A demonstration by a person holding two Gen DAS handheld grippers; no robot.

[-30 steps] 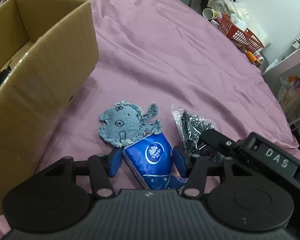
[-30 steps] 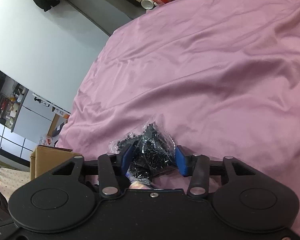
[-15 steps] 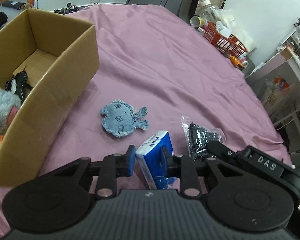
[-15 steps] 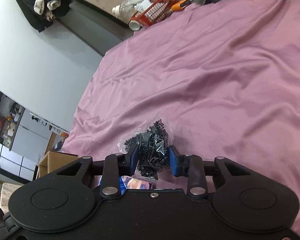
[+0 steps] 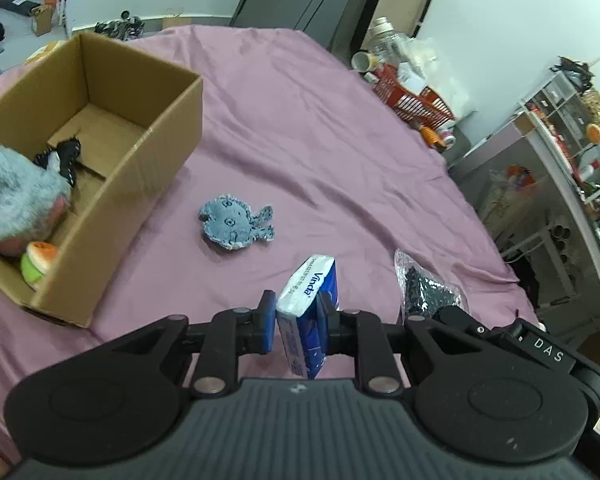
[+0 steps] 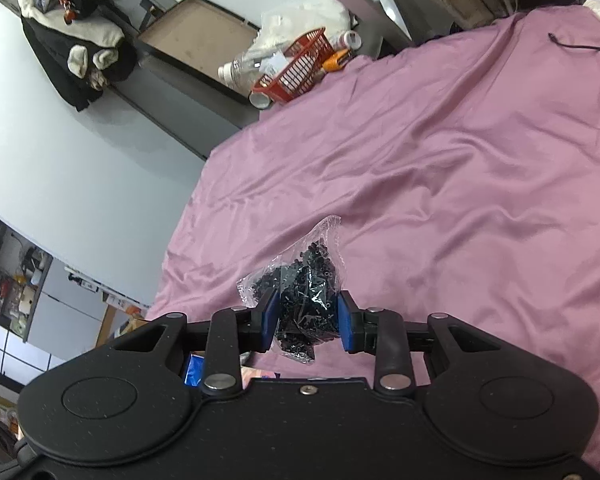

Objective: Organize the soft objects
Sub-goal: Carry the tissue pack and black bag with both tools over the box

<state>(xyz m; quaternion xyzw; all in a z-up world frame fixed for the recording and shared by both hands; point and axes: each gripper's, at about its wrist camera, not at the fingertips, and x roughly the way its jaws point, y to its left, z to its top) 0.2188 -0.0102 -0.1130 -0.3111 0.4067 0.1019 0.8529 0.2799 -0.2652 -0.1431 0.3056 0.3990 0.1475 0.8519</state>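
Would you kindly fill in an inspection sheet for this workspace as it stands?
Surface: wrinkled pink sheet.
Job's things: blue tissue pack held off the sheet; clear bag of black bits held; flat blue fish toy on the sheet; cardboard box holding a grey plush.
Clutter: red basket and bottles at the far edge.
Grippers: left gripper shut on the pack; right gripper shut on the bag.
Cables: thin black cord on the sheet.
Surroundings: shelves, white wall.
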